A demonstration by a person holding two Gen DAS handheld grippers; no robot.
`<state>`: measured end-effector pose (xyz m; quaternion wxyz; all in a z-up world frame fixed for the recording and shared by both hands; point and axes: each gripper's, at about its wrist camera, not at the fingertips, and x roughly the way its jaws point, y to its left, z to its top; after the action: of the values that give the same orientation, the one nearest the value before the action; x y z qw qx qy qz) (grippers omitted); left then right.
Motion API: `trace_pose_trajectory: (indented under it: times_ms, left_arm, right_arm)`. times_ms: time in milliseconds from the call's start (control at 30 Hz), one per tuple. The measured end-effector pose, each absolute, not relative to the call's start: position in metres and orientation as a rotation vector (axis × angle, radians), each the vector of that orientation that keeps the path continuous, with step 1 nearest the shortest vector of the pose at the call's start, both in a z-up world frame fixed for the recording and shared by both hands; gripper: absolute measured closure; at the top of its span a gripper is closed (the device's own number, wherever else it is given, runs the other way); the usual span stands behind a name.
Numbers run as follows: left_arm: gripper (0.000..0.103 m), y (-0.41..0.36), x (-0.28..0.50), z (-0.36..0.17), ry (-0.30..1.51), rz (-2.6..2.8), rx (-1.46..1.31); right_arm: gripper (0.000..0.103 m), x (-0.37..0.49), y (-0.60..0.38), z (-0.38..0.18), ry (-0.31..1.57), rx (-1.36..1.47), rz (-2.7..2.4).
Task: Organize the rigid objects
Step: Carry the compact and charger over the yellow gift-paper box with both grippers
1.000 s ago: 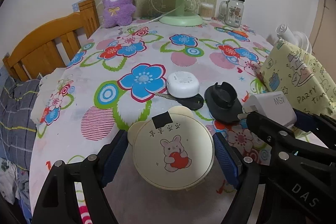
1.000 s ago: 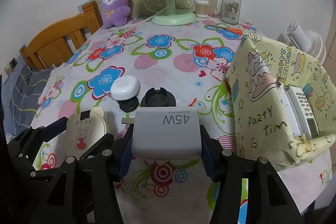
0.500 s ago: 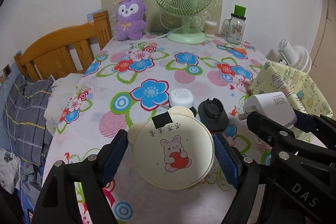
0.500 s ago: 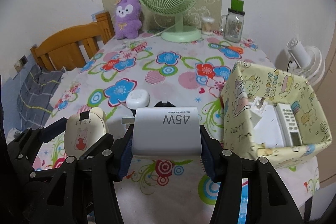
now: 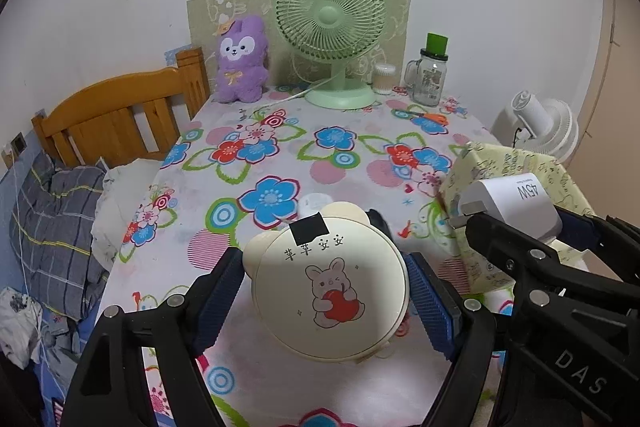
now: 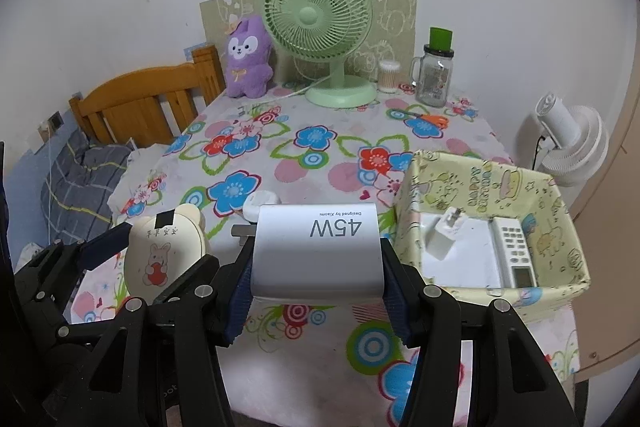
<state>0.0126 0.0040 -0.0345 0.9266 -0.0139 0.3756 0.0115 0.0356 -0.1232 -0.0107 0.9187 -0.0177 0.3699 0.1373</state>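
Chargers and small cases are what we are sorting, and we are holding one in each tool. Our right gripper [image 6: 316, 259] is clamping a white 45W charger [image 6: 316, 247] between its blue pads [image 6: 240, 291], prongs pointing left, raised above the floral tablecloth [image 6: 320, 147]. Our left gripper [image 5: 326, 287] is squeezing a cream round bunny case [image 5: 328, 287] at its two sides, also lifted off the table.

Just to the right of the charger we are seeing the yellow cartoon-print box [image 6: 532, 291], which is already holding a smaller white plug adapter [image 6: 442, 237] and a white remote control [image 6: 514, 253]. We are judging this as the carry step: both items are picked and not yet placed. Next, we are needing to swing the charger right over the box rim, lower it into the free floor, then part the fingers; the case should follow.

A white round gadget [image 6: 262, 203] and something black [image 5: 378, 219] are lying mostly hidden behind the held items, so we are not naming them further. Farther back, a green desk fan [image 6: 320, 27] is standing.
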Motion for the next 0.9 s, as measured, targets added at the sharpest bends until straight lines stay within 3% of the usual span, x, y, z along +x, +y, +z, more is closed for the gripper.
trace_pose_trajectory:
  times_ms: [900]
  left_arm:
    - [0.021, -0.059, 0.027, -0.005, 0.718, -0.048, 0.027]
  right_arm:
    - [0.044, 0.037, -0.186, 0.021, 0.702, -0.03, 0.209]
